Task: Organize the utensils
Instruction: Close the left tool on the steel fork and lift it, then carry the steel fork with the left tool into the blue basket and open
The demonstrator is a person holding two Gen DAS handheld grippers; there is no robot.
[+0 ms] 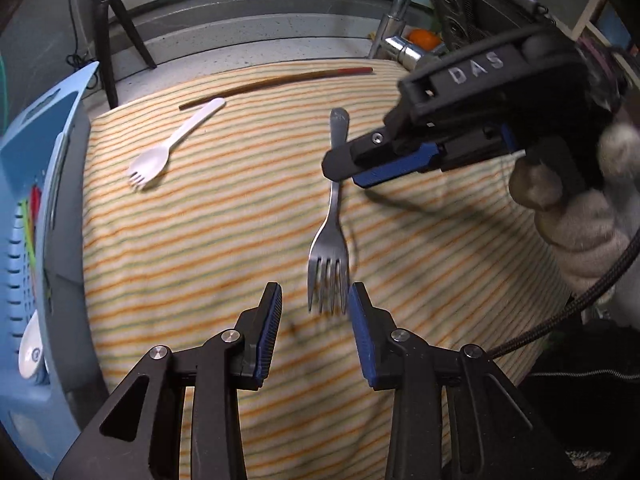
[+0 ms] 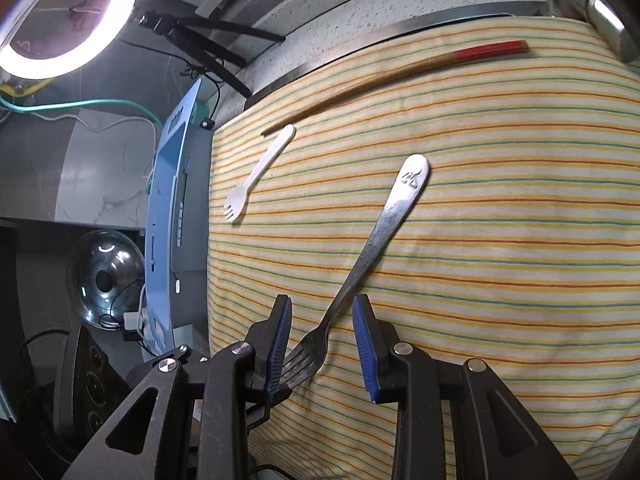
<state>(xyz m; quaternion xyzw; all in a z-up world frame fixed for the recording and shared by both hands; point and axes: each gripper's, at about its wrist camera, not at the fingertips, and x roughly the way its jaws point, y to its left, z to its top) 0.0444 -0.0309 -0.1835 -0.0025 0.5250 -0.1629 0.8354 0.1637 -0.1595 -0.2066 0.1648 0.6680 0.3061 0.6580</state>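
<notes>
metal fork lies mid-cloth, right of the white spork. right gripper parted over its handle, gripping nothing; left gripper parted near the tines. centre on handle, then close.

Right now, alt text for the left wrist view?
A metal fork lies on a striped cloth, tines toward the open left gripper, while the right gripper reaches over its handle. Further back lie a white plastic spork and chopsticks; a blue rack stands left.
</notes>
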